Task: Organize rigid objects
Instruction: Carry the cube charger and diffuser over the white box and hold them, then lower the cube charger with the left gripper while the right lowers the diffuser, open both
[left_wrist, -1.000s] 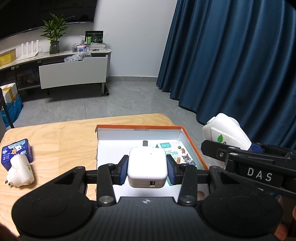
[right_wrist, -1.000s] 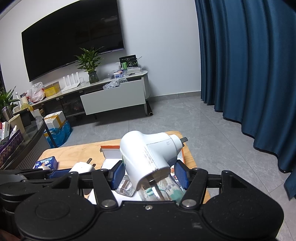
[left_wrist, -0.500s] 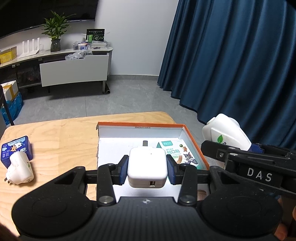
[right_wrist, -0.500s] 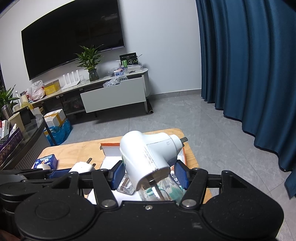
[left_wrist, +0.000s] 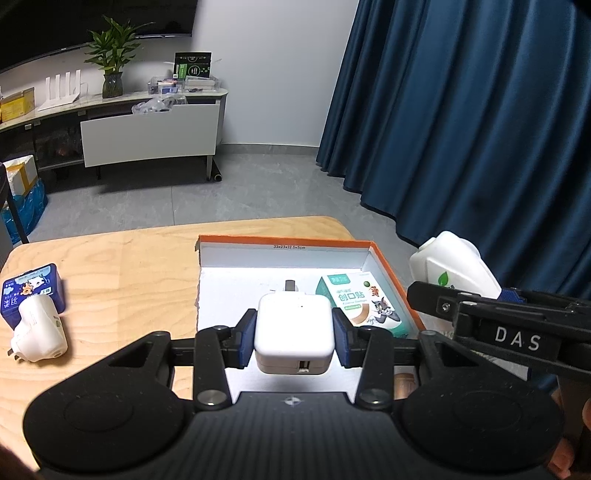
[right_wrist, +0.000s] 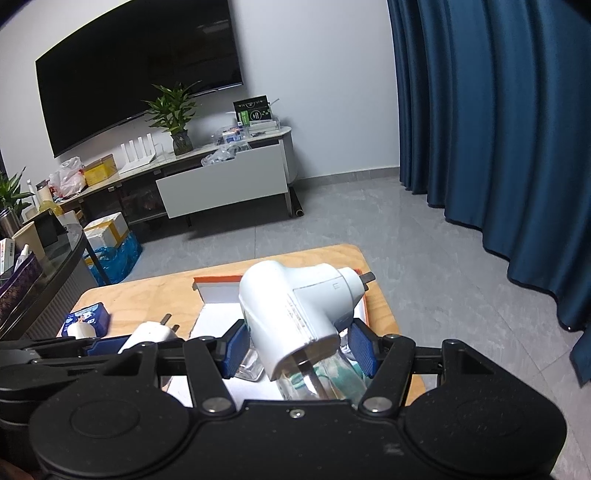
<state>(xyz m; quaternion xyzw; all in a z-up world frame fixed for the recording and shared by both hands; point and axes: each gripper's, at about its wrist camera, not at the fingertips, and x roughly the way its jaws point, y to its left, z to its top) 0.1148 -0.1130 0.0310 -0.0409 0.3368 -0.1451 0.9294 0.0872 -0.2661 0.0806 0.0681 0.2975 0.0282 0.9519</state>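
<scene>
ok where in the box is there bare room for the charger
The box floor is bare on its left half, from the left wall across to the plaster pack, and along the back wall. The right side is crowded by that pack. The left gripper holds the charger over the free part.

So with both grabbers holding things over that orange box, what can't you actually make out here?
- Left wrist view: the box floor near the camera, hidden by the white charger and left gripper.
- Right wrist view: whatever liquid the clear bottle holds, hidden by the white plug-in device and right gripper.
- Left wrist view: the blue packet's print, too small.
</scene>
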